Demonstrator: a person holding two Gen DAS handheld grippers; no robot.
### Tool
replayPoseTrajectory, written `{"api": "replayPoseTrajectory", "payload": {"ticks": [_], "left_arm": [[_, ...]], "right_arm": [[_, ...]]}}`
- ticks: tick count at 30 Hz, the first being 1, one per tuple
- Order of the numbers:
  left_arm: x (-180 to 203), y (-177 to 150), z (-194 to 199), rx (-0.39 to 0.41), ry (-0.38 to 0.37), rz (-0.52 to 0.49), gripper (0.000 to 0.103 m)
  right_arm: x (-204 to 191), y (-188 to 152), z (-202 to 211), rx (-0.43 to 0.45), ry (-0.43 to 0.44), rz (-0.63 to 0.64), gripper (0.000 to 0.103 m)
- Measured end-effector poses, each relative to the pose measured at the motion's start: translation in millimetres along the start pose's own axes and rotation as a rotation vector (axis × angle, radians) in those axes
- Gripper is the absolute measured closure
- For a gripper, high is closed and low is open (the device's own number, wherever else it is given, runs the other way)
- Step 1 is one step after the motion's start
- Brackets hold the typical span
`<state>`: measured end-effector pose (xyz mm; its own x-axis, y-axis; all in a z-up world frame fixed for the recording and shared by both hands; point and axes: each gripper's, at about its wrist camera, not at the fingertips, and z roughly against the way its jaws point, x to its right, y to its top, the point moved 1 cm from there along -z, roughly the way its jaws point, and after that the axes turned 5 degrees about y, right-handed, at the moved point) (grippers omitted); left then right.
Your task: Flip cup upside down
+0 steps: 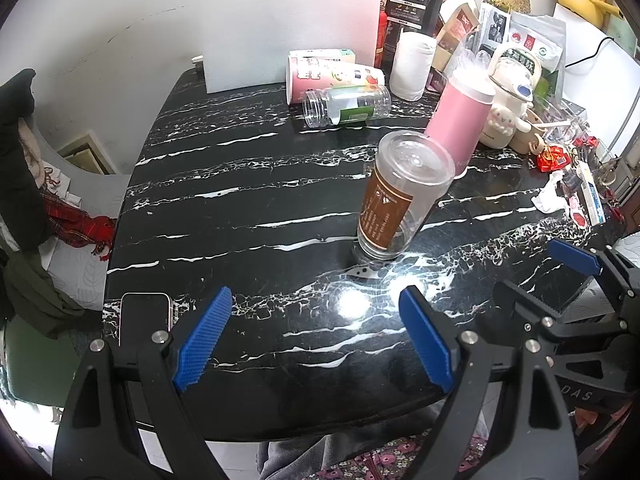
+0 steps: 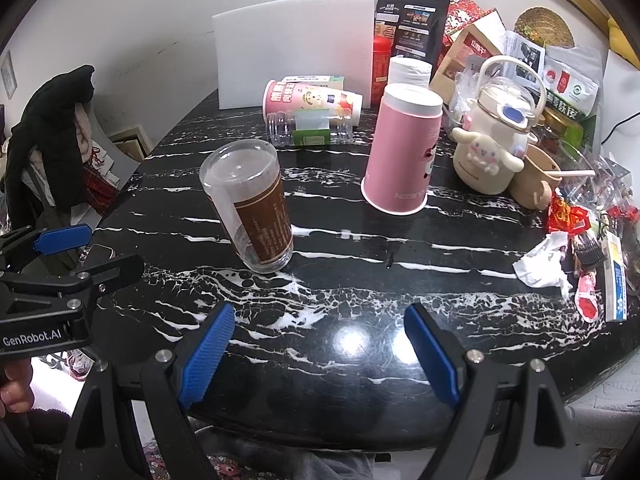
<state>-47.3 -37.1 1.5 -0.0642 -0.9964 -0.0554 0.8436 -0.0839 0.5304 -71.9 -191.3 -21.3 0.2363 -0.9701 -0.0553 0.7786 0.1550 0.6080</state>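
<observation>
A clear plastic cup (image 1: 396, 196) with a brown label stands on the black marble table (image 1: 240, 208), wide end up. It also shows in the right wrist view (image 2: 252, 208). My left gripper (image 1: 316, 340) is open and empty, over the table's near edge, short of the cup. My right gripper (image 2: 318, 350) is open and empty, also near the front edge, to the right of the cup. Each gripper appears in the other's view: the right one (image 1: 572, 276) and the left one (image 2: 68, 248).
A pink cup (image 2: 402, 148) stands upside down behind the clear cup. A clear bottle (image 2: 310, 128) and a printed paper cup (image 2: 312, 100) lie on their sides further back. A phone (image 1: 144, 318) lies at the front left. Clutter fills the right side, with a white foam board (image 2: 296, 48) at the back.
</observation>
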Motion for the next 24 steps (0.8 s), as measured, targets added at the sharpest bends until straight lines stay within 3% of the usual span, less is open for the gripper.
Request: {"api": "replayPoseTrajectory", "payload": {"ticks": [24], "left_arm": [[-1.4, 8.4, 1.8, 0.006, 0.002, -0.002, 0.018]], "right_arm": [[3.2, 1.1, -1.9, -0.009, -0.006, -0.003, 0.016]]}}
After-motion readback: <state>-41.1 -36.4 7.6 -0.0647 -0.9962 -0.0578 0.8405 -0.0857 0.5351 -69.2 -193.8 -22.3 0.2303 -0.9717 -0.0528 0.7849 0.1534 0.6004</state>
